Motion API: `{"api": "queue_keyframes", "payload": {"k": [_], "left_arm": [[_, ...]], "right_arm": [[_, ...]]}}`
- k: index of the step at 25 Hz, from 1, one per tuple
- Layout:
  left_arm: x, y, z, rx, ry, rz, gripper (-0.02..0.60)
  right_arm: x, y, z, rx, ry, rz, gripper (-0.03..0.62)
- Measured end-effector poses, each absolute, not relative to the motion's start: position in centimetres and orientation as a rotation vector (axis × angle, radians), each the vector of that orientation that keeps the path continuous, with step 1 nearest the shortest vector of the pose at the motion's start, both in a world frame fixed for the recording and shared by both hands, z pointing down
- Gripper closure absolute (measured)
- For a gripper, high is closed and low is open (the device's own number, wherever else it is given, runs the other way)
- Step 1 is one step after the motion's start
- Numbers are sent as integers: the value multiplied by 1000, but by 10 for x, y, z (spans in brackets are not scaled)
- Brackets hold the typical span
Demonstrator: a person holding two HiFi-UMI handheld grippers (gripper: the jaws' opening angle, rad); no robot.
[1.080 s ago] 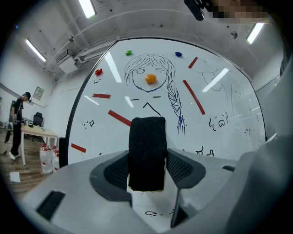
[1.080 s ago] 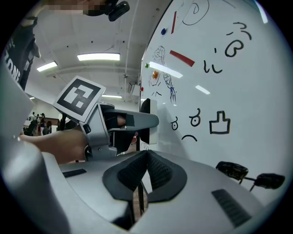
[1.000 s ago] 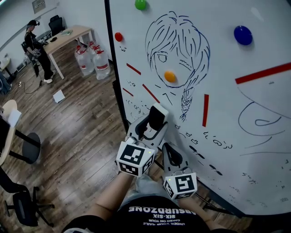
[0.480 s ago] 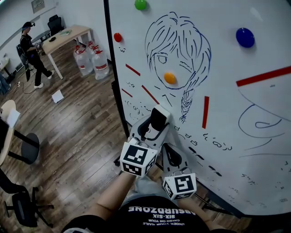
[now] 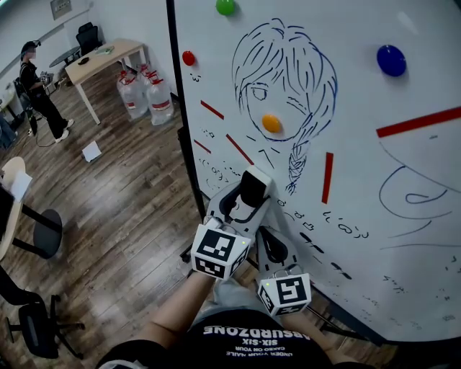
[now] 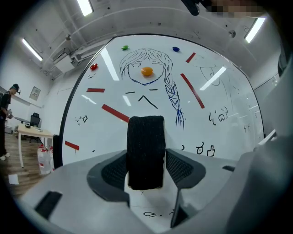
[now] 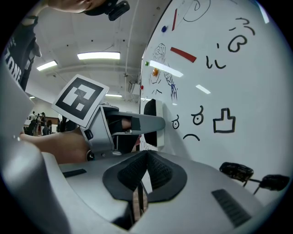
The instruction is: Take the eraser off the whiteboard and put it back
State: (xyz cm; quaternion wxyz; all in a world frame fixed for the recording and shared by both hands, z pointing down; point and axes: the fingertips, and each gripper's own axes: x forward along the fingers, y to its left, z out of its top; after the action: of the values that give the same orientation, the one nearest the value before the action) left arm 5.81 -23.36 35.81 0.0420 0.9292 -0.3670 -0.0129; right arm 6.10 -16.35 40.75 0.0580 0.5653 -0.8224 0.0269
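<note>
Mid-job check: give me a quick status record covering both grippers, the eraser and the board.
left gripper: shut on the eraser, gripped by its sides
right gripper: shut, nothing between its jaws, low beside the left one
eraser position: held up close to the lower part of the whiteboard; contact with the board not clear
magnets on board: green magnet, red magnet, orange magnet, blue magnet
background: person standing near a table
</note>
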Motion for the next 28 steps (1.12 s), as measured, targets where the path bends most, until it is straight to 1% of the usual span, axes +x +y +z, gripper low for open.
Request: {"api": "queue_keyframes", "payload": {"k": [13,28], "left_arm": [[49,-226,345,2840,-1111,-90,330],[23,-209,341,2814,-1164,-111,330]], "right_arm": [[55,-162,406,1694,-2503,76,595],[46,-156,402,1684,-2520,67,595]]}}
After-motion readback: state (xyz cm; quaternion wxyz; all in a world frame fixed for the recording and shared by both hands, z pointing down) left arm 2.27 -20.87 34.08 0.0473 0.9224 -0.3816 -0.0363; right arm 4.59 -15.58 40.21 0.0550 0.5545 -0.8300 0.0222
